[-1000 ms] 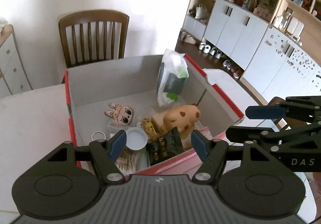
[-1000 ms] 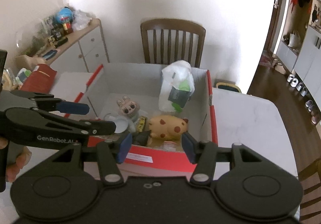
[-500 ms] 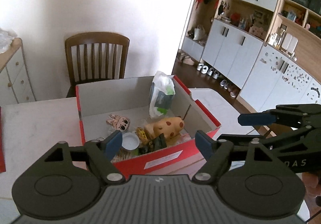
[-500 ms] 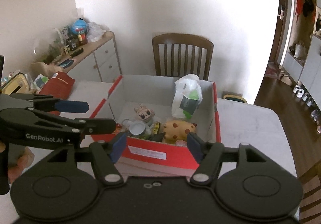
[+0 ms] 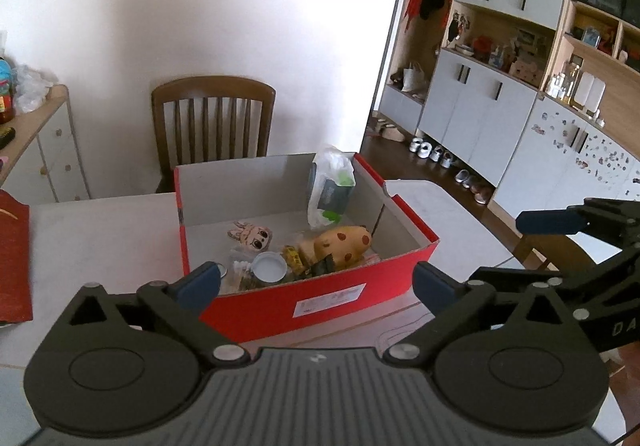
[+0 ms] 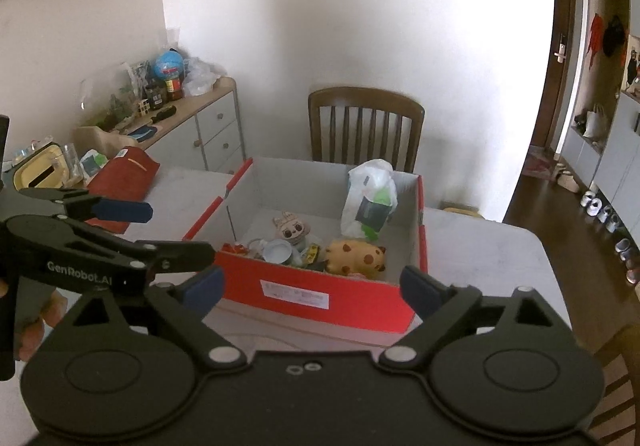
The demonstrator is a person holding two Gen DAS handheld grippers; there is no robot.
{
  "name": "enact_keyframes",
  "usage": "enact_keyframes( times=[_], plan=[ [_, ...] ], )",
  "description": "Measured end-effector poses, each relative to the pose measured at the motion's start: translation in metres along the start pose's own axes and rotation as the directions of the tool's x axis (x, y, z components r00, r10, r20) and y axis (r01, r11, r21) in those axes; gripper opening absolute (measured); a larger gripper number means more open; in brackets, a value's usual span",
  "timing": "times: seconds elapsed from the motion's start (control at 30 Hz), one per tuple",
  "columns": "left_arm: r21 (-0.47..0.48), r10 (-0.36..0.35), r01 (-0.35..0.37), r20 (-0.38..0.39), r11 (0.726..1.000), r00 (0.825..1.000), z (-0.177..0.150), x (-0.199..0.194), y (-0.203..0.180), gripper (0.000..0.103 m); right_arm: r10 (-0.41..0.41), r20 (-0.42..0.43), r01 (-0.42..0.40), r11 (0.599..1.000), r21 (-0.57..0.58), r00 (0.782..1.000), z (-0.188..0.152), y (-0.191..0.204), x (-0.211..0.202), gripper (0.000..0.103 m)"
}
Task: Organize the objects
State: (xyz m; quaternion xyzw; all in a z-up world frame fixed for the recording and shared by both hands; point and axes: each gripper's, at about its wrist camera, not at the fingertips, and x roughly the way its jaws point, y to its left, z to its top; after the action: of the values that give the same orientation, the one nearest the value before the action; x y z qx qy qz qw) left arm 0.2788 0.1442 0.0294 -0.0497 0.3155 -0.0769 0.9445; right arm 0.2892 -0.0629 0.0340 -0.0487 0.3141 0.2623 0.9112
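Observation:
A red cardboard box (image 5: 352, 296) (image 6: 320, 300) stands open on the white table. Inside lie a yellow spotted plush (image 5: 344, 242) (image 6: 356, 256), a small bunny-eared doll (image 5: 252, 234) (image 6: 290, 228), a white lid (image 5: 270, 266) (image 6: 278, 250), a dark snack packet (image 5: 324, 266), and a plastic bag with a dark pack (image 5: 332, 186) (image 6: 370, 198) leaning in the far right corner. My left gripper (image 5: 316, 282) is open and empty, in front of the box. My right gripper (image 6: 312, 284) is open and empty, also in front of the box.
A wooden chair (image 5: 212, 122) (image 6: 364, 126) stands behind the table. A red box lid (image 5: 14, 258) (image 6: 124, 174) lies at the table's left. A cluttered sideboard (image 6: 176, 114) runs along the left wall. White cabinets (image 5: 480, 102) and shoes line the right.
Both grippers have pulled back and up from above the box, so the whole box and more of the room show. Both stay open and empty.

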Motion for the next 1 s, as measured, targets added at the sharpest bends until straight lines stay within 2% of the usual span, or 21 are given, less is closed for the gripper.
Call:
enact_keyframes(
  times=[0.03, 0.3, 0.43, 0.83, 1.0],
  plan=[
    [0.001, 0.004, -0.004, 0.003, 1.0, 1.0, -0.002, -0.002, 0.0, 0.103, -0.001, 0.0, 0.001, 1.0, 0.005, 1.0, -0.001, -0.001, -0.001, 0.1],
    [0.027, 0.014, -0.014, 0.006, 1.0, 1.0, -0.012, -0.013, -0.012, 0.103, 0.014, 0.006, -0.014, 1.0, 0.028, 1.0, -0.011, -0.008, -0.01, 0.102],
    [0.042, 0.046, -0.045, -0.007, 0.998, 0.999, -0.016, -0.016, -0.021, 0.103, 0.02, 0.008, -0.021, 1.0, 0.011, 1.0, -0.014, -0.006, -0.014, 0.102],
    [-0.035, 0.09, -0.089, 0.022, 0.995, 0.996, -0.02, -0.025, -0.026, 0.103, 0.029, 0.008, -0.029, 1.0, 0.001, 1.0, -0.019, -0.008, -0.021, 0.102],
    [-0.028, 0.116, -0.115, 0.039, 0.993, 0.992, -0.019, -0.026, -0.031, 0.103, 0.033, 0.01, -0.033, 0.999, 0.0, 0.999, -0.022, -0.01, -0.026, 0.102]
  ],
)
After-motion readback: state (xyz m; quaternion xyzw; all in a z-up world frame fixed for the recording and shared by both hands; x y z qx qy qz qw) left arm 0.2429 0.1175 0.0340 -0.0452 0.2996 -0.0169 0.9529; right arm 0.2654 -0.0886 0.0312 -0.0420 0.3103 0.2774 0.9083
